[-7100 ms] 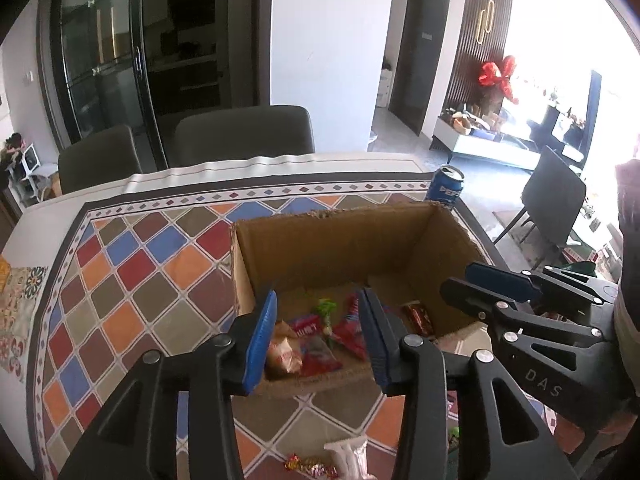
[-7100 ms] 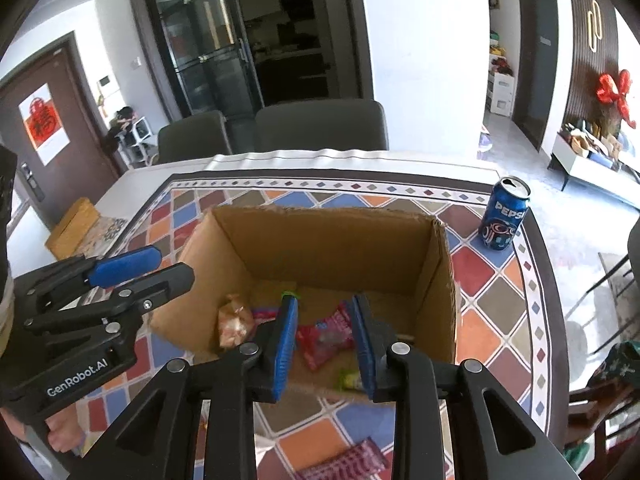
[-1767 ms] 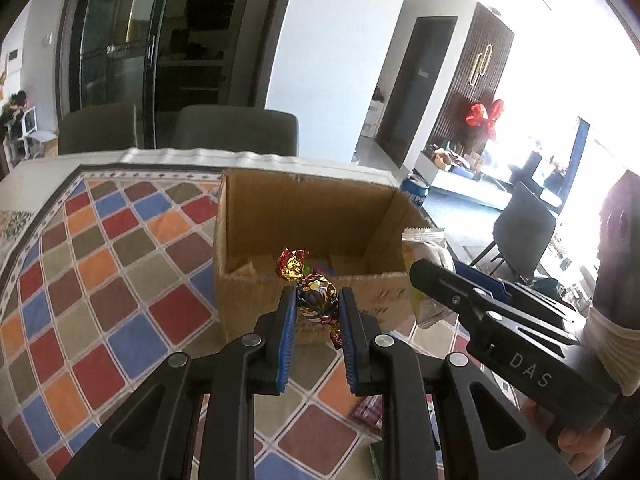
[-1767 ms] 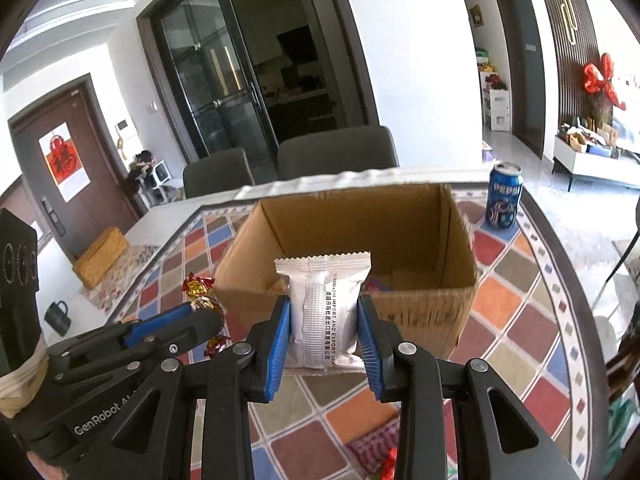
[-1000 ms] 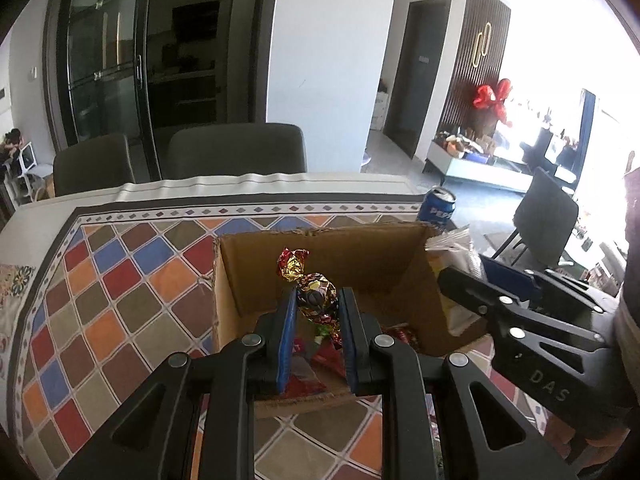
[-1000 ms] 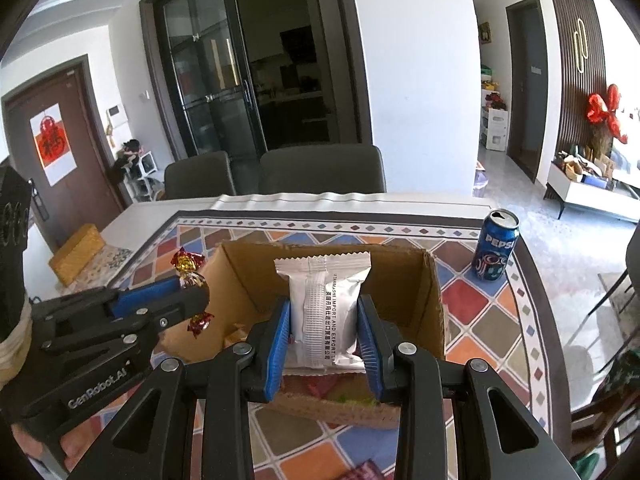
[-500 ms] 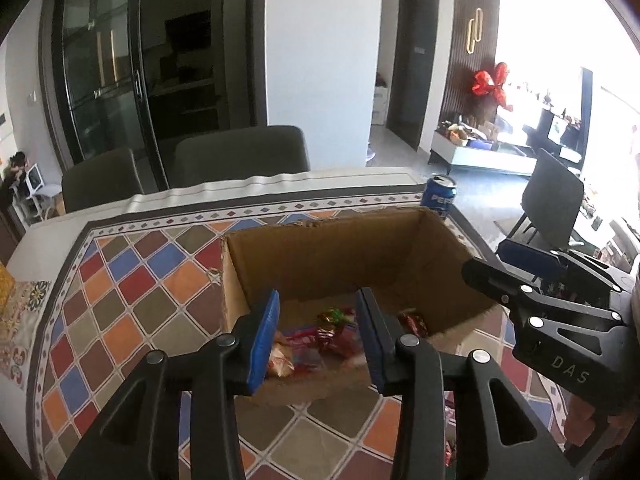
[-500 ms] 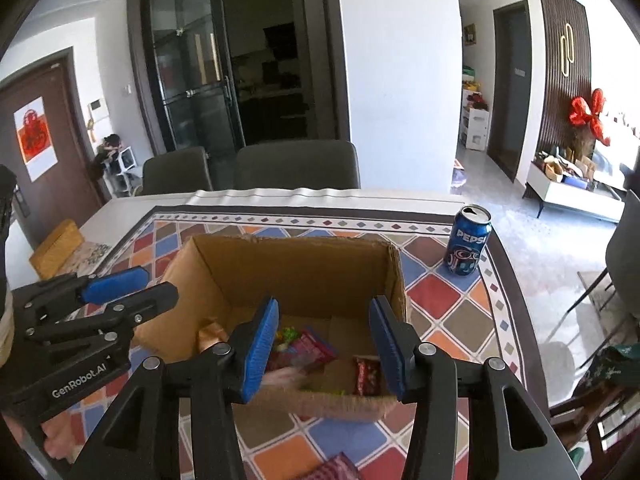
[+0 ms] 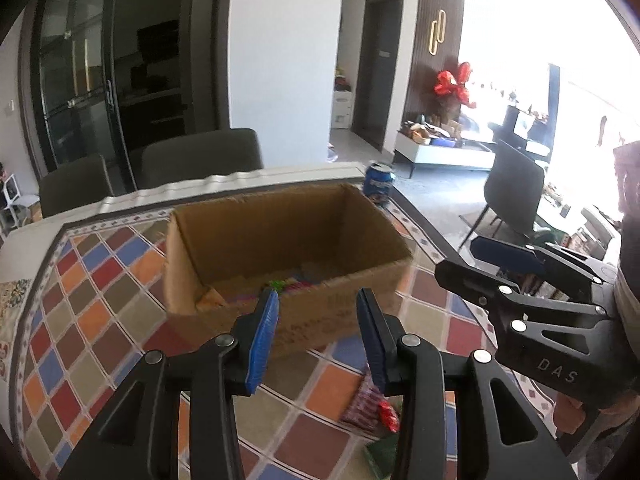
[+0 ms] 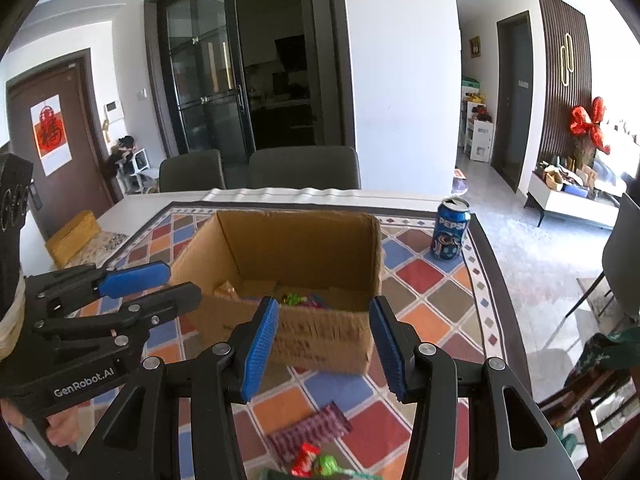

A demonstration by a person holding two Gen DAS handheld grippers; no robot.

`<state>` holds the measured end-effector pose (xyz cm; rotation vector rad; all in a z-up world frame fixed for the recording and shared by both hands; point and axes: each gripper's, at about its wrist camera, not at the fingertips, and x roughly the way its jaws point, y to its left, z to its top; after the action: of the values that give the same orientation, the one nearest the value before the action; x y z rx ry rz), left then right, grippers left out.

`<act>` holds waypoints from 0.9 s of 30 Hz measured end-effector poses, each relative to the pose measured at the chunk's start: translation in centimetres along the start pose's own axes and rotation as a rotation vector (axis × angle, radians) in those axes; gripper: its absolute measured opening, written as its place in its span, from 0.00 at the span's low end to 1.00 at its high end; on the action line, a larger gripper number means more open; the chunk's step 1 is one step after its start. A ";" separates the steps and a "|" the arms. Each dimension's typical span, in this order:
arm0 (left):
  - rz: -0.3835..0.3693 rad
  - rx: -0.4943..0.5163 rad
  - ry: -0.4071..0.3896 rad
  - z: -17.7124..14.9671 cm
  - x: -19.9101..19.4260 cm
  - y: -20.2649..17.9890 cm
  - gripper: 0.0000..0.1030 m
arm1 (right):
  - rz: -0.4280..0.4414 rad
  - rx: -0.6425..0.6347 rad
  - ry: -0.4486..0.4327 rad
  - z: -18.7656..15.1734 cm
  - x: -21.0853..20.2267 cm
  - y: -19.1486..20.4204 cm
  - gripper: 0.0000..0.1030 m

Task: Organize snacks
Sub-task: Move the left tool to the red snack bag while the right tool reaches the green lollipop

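Observation:
An open cardboard box (image 9: 280, 232) stands on the chequered tablecloth and also shows in the right wrist view (image 10: 296, 240). Several wrapped snacks (image 10: 296, 300) lie on its floor. My left gripper (image 9: 316, 320) is open and empty, just in front of the box's near wall. My right gripper (image 10: 324, 328) is open and empty, also in front of the box. A red striped packet (image 10: 308, 428) and a red-and-green candy (image 10: 316, 462) lie on the cloth below my right gripper; the packet also shows in the left wrist view (image 9: 364, 404).
A blue Pepsi can (image 10: 450, 232) stands at the table's far right corner. Two grey chairs (image 10: 304, 168) stand behind the table. A green packet (image 9: 380, 452) lies at the near edge. A yellow box (image 10: 72, 236) lies at the far left.
Both grippers let go of their snacks over the box, the foil candy and the white packet, and opened. They have since pulled back and down to the near side of the box.

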<state>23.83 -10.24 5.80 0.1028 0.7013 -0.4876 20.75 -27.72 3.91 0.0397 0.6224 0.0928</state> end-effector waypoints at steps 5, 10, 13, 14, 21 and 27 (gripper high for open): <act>-0.024 0.016 0.021 -1.5 0.1 -1.7 0.39 | 0.003 -0.008 0.021 -1.6 -1.0 -0.7 0.47; -0.055 0.033 0.057 -3.5 0.7 -3.1 0.39 | 0.014 -0.015 0.053 -3.8 -1.2 -1.3 0.47; -0.072 0.045 0.083 -4.8 1.2 -3.8 0.39 | 0.020 -0.026 0.085 -5.2 -1.1 -1.7 0.47; -0.078 0.048 0.090 -5.2 1.3 -4.1 0.39 | 0.021 -0.029 0.097 -5.6 -1.0 -1.8 0.47; -0.113 0.060 0.137 -7.6 2.4 -5.4 0.39 | 0.041 -0.033 0.179 -8.8 -0.1 -2.5 0.47; -0.125 0.079 0.176 -9.7 3.5 -5.8 0.38 | 0.066 -0.063 0.231 -10.5 0.8 -2.3 0.47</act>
<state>17.70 -14.31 -3.43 0.1780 0.8644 -0.6318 15.50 -29.83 -5.21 -0.0114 0.8492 0.1828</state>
